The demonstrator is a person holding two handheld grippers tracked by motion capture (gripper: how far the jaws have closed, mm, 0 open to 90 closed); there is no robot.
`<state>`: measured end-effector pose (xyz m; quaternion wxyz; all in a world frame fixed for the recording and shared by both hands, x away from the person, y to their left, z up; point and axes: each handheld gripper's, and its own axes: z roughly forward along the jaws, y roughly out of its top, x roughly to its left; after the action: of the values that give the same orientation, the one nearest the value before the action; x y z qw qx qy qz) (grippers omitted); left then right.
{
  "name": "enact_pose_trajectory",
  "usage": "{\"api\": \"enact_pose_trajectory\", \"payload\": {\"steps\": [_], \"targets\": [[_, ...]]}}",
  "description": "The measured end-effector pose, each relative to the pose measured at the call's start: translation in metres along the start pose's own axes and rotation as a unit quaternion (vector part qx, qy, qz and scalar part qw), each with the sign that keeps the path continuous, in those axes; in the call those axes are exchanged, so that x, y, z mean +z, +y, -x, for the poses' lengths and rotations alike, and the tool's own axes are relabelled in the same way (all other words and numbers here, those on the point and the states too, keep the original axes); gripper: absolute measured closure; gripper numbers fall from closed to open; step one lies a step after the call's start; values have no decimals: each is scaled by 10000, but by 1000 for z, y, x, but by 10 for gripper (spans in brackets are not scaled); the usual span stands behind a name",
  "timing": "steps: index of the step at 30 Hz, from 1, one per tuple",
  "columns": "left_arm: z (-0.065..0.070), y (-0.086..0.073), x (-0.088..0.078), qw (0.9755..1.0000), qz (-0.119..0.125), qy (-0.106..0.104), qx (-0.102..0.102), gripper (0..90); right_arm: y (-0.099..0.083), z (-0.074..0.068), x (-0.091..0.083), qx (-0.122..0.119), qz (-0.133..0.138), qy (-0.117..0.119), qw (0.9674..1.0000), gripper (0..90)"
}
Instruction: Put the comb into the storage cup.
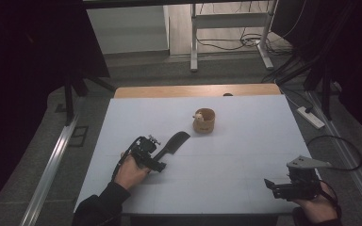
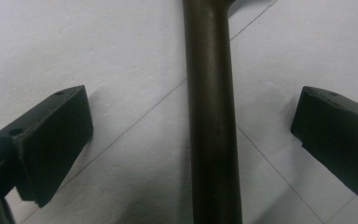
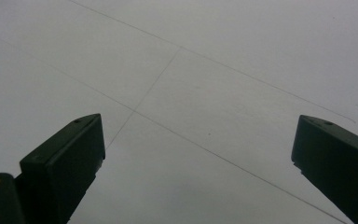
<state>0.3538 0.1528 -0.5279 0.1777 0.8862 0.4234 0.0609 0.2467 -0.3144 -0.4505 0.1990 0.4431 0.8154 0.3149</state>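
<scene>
Wooden cup (image 1: pixel 204 121): stands upright just above the centre of the high view, on the white table sheet (image 1: pixel 245 155); something small and pale sits in its mouth at the left rim, too small to tell what.
Dark cleaver (image 1: pixel 172 145): lies flat on the sheet left of centre, blade toward the cup but apart from it, handle running down-left to the left gripper.
Cleaver handle (image 2: pixel 212 116): in the left gripper view it runs straight up the middle of the frame, between the two black jaws.
Left gripper (image 1: pixel 147 153): jaws stand wide apart either side of the handle, touching nothing, holding nothing.
Right gripper (image 1: pixel 283 187): lower right of the high view, well apart from cup and cleaver; jaws spread wide over bare sheet, empty.
</scene>
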Motion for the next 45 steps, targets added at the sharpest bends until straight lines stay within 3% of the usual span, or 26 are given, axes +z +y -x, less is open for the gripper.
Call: {"api": "enact_pose_trajectory", "payload": {"steps": [7, 10, 16, 19, 26, 34, 45], "targets": [[1, 3, -1, 9999, -111, -10, -26, 1, 0, 0, 0, -4, -5, -2, 10000, 30], [1, 5, -3, 9997, -227, -5, -17, 41, 0, 0, 0, -2, -5, -1, 10000, 30], [2, 6, -11, 9997, -218, -6, -74, 255, 0, 0, 0, -5, -13, -3, 10000, 30], [4, 5, -14, 9998, -162, 0, -71, 435, 0, 0, 1, -6, -24, 0, 10000, 30], [6, 4, -16, 9998, -110, 24, -184, 706, 0, 0, 1, -20, -28, -5, 10000, 30], [0, 3, -16, 9990, -42, -170, -411, 718, 0, 0, 1, -22, -41, -11, 10000, 30], [-8, -3, -17, 9976, 154, -438, -506, 719, 0, -1, 1, -41, -25, -15, 10000, 30]]}}
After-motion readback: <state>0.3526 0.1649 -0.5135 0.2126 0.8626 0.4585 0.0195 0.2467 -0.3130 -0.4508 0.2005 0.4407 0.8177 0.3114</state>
